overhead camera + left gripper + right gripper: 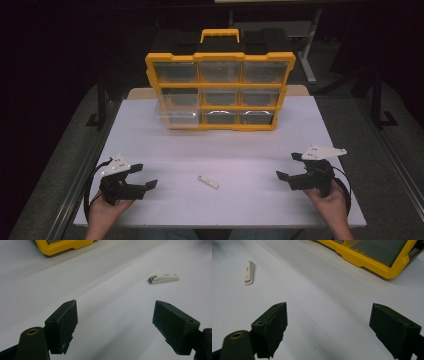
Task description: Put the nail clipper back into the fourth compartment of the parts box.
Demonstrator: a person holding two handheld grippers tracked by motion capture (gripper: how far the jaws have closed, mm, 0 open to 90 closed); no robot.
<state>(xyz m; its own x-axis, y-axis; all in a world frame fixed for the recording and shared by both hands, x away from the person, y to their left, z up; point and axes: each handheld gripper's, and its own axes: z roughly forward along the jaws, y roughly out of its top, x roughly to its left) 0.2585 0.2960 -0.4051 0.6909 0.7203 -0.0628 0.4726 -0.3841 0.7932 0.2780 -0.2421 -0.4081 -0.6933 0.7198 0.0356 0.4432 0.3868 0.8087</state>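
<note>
Fingers spread wide and empty, the left gripper [142, 176] and right gripper [290, 166] rested near the worktop's [260, 150] front corners, a nail clipper [208, 182] between them; a yellow drawer organizer [220, 90] stood at the far edge.

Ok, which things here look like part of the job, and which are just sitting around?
Likely in play:
nail clipper
yellow drawer organizer, its lower-left clear drawer pulled out
left hand-held gripper and right hand-held gripper, both open

Just background:
white table
dark frame behind
</note>
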